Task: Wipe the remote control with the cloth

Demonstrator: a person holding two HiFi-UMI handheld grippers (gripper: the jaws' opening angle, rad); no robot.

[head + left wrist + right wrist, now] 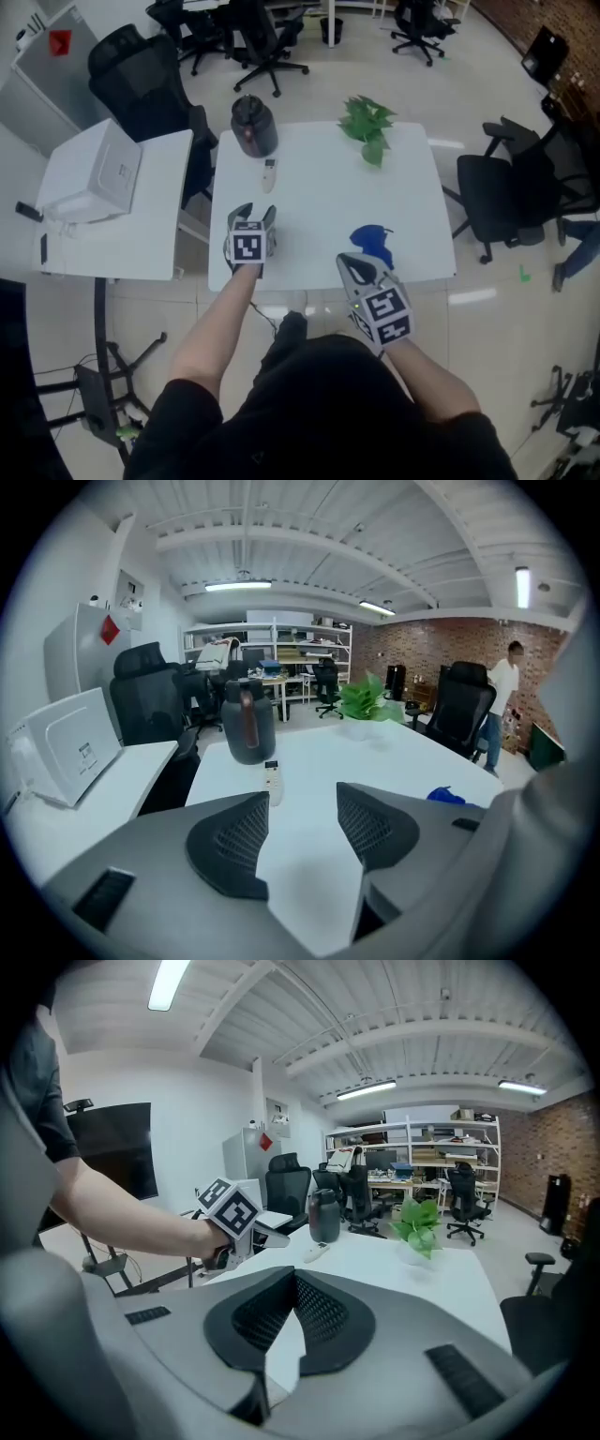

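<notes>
Nearest to you, low and right of centre in the head view, your right gripper [351, 264] has its jaws pressed together with nothing in them. The blue cloth [373, 242] sits bunched just past its tip, close to the bottom edge of the white table [319, 220]. I'd say that's the first trap. If you go in with the jaws together you'll just shove the cloth around, and a sideways nudge could drag it off that near edge. Spread them first, and take a good bite of fabric so a loose tail doesn't flop around while you wipe.

A bit further up and to the left, your left gripper [255, 216] has its jaws wide apart and empty, pointing up the frame at the remote control [269, 174]. The remote lies flat, well apart from both grippers, so neither one is on it yet.

It looks slim and light, so it'll probably skate across the smooth top if you wipe without pinning it. If you clamp it off-centre it may pivot.

Just behind it, upper centre, stands a dark jug [253, 125], really close to the remote. Overshoot with the left jaws and you could bump or tip it. The plant [367, 122] at upper right looks safely out of the way.
</notes>
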